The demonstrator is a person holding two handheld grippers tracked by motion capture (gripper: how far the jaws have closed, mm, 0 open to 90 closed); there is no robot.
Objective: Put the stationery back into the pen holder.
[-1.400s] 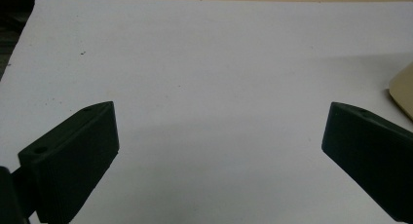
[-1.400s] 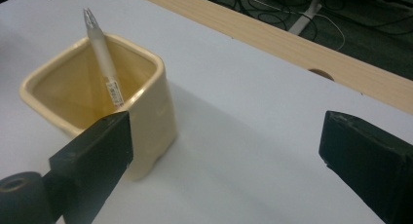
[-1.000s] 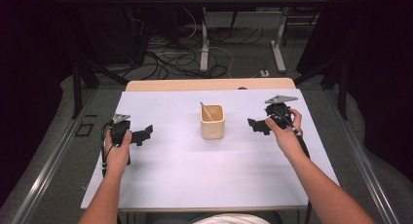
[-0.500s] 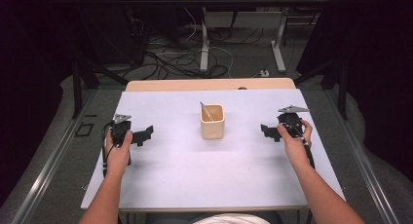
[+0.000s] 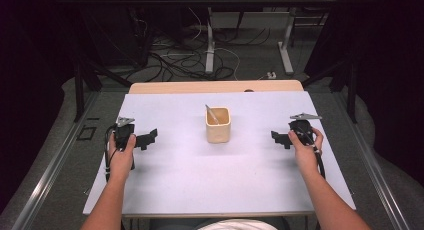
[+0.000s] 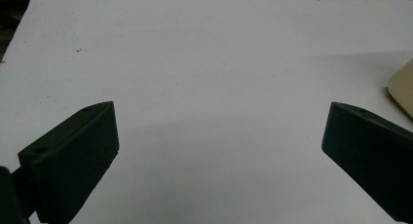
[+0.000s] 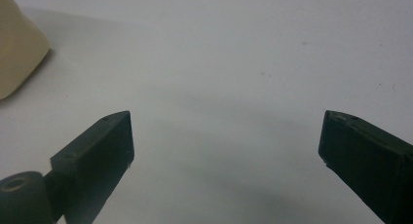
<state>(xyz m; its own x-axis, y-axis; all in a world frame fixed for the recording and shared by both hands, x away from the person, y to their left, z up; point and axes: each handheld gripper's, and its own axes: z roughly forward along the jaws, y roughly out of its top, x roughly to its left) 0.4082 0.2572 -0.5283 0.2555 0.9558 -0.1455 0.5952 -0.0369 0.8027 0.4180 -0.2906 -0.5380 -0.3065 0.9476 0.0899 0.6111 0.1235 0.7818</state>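
A cream square cup (image 5: 218,126) stands upright in the middle of the white table top (image 5: 190,180), with a thin stick (image 5: 212,114) leaning inside it. My left gripper (image 5: 146,139) rests on the table well left of the cup, pointing at it, jaws wide apart and empty (image 6: 219,151). The cup's edge (image 6: 403,85) shows at the far right of the left gripper view. My right gripper (image 5: 281,139) sits low on the right side, also pointing at the cup. Its jaws (image 7: 226,151) have just been closing a little, still stand open, and hold nothing. The cup (image 7: 17,44) is at the upper left there.
A wooden strip (image 5: 215,86) runs along the table's far edge. Beyond it lie floor cables (image 5: 175,60) and the legs of another table (image 5: 286,45). Metal rails (image 5: 47,175) flank both sides of the table.
My right gripper has moved down and to the right, away from the cup, and now sits near the table surface. The left gripper and the cup have stayed put.
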